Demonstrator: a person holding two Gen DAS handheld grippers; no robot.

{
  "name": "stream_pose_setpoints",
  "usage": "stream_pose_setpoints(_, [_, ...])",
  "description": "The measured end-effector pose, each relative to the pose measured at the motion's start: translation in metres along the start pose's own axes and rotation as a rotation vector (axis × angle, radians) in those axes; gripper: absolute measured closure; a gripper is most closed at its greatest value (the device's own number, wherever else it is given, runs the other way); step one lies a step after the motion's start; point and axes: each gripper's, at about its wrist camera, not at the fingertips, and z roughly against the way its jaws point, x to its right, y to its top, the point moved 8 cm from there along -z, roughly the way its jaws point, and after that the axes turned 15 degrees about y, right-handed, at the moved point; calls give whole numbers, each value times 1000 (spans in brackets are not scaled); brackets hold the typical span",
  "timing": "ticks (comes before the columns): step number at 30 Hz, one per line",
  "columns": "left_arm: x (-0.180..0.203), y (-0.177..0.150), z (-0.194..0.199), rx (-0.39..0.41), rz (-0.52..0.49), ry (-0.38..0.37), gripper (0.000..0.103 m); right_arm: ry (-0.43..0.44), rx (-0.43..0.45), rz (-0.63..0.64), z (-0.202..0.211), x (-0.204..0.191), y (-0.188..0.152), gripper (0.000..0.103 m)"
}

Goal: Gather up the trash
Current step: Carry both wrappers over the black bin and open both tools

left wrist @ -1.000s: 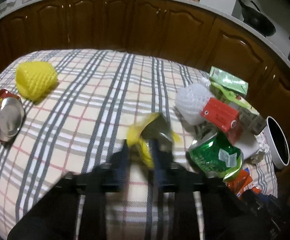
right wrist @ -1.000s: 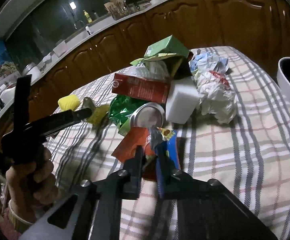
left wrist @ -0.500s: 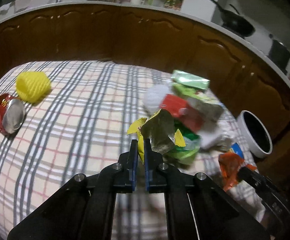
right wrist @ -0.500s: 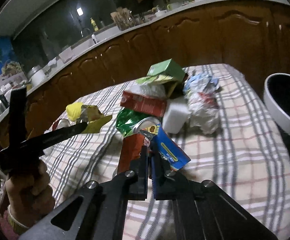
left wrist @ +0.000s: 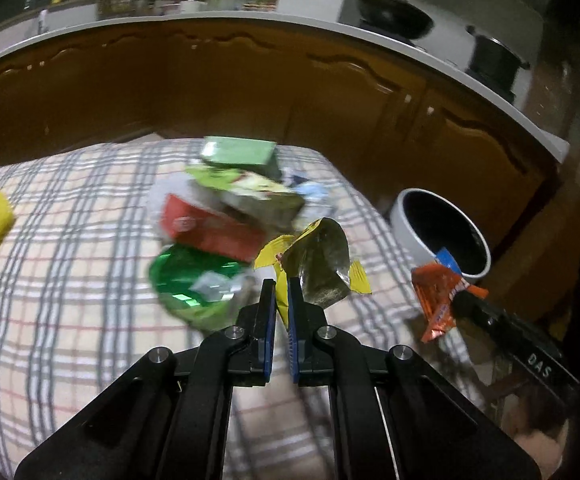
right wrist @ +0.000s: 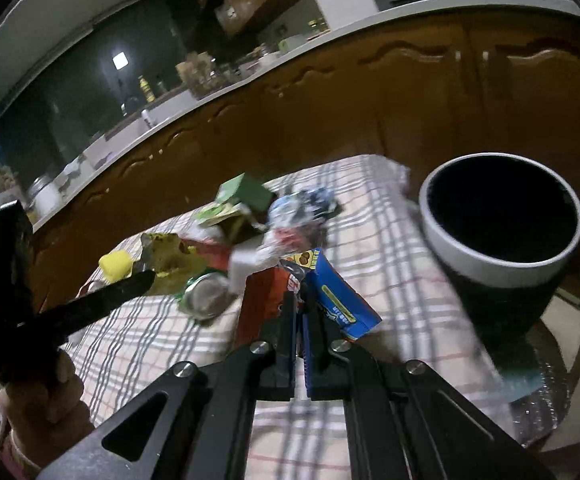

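- Wrapper [left wrist: 317,268], yellow and silver, sits pinched in the left hand-held gripper [left wrist: 282,292], raised above the checked tabletop [left wrist: 70,280].
- Right hand-held gripper [right wrist: 298,304] clamps an orange-and-blue wrapper [right wrist: 329,300].
- White bin [right wrist: 501,224] stands at 2 o'clock, near the trash pile [left wrist: 226,216].

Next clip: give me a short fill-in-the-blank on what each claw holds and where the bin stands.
1. The left claw is shut on a crumpled wrapper that is silver inside and ______ outside.
2. The right claw is shut on an orange and ______ snack wrapper.
3. The round bin, white-rimmed and ______ inside, stands past the edge of the checked tablecloth.
4. A crushed ______ can lies in the trash pile.

Missing words: yellow; blue; black; green
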Motion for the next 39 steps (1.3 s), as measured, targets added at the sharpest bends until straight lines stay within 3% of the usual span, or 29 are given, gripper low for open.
stream_pose_setpoints(14, [112, 25, -33, -30, -143, -114, 98, -114, 105, -103, 47, 90, 42, 101])
stream_pose_setpoints(26, [202, 48, -72, -77, -235, -203, 98, -179, 109, -168, 55, 163, 74, 100])
stream_pose_setpoints(32, [234, 51, -97, -133, -280, -216, 98, -193, 93, -186, 48, 182, 80, 100])
stream_pose_setpoints(39, [245, 49, -116, -170, -290, -208, 98, -205, 66, -192, 38, 203, 84, 99])
